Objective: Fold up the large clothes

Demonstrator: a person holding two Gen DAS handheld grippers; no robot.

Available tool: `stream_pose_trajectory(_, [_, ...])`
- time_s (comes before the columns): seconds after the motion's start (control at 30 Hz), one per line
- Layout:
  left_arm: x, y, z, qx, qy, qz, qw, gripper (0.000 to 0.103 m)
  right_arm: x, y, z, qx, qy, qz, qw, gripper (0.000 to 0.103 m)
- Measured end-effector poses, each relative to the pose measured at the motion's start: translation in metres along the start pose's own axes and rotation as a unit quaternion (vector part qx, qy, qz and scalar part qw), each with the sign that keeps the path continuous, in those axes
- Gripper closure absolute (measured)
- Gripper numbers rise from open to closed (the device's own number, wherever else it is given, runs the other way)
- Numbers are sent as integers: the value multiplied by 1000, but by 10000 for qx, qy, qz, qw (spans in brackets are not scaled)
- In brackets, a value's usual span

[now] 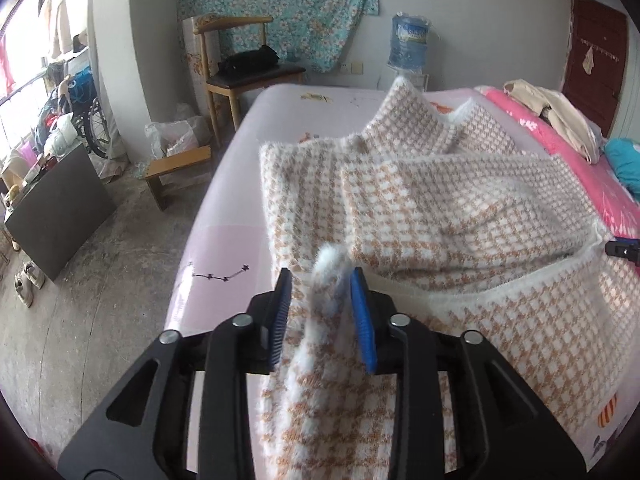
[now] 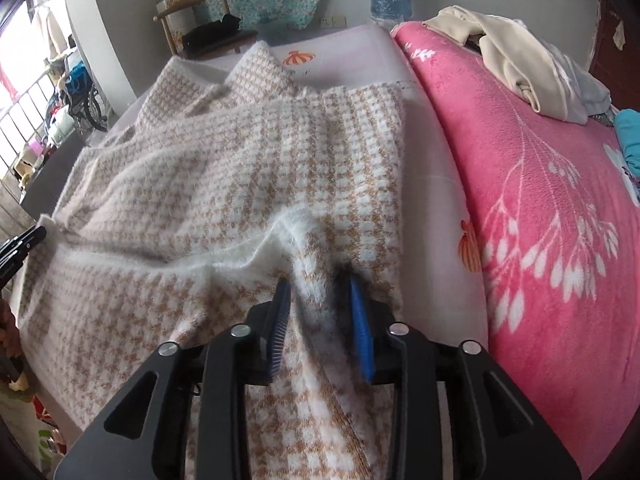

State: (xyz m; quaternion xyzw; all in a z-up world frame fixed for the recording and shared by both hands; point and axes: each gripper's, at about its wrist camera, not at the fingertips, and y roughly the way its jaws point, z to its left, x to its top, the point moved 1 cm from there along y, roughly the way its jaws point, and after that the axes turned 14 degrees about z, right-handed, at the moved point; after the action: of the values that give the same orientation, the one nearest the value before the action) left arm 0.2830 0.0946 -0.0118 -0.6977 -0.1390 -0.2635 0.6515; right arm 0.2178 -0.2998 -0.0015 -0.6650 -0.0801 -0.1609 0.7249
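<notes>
**Both claws spread, sweater lying on bed**

Left wrist view: left claw (image 1: 320, 284) w/ blue pads spread apart. A ridge of the sweater (image 1: 420, 200) stands up between the pads; it touches or nearly touches the right pad, clear gap to the left one, so no pinch. Sweater is fuzzy, tan-and-white check w/ white trim, lying on the pale pink sheet (image 1: 224, 248), one layer folded over another, far corners lifted a bit. Tip of the right claw (image 1: 624, 249) shows at right edge, at the sweater's edge. Pink blanket (image 1: 560, 136) beyond w/ cream clothes (image 1: 560, 116) piled on it. Wooden chair (image 1: 240, 68), small stool (image 1: 176, 172), water jug (image 1: 412, 40) past the bed.

Right wrist view: right claw (image 2: 320, 284) also spread, pads apart. White-trimmed fold of sweater (image 2: 224, 176) humps up between them, not squeezed. Sweater covers left and mid bed; pink blanket (image 2: 540, 200) just beside it on the right. Left claw (image 2: 24, 240) tip peeks in at left edge, at the sweater's edge.
</notes>
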Motion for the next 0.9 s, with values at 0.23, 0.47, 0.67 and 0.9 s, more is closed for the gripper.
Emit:
stream_pose_trajectory(0.23, [-31,-65,-53,-1463,613,-366,9867,71,-37,-53,48,687,-784,-507,9933,63])
stream_pose_trajectory(0.47, [-78,-4,-128,-1109,1394,653,9818,66,-81,6,129,127,-2154,120,9764,73])
stream_pose_trajectory(0.67, [-86,-20,-102,-950,1343,455,9853,65,-83,-7,116,-538,-2058,8,9771,73])
stream_pose_trajectory(0.9, [-100,-17,-48,-1182,858,689,9869,91,-82,-4,35,-24,-1148,284,9930,78])
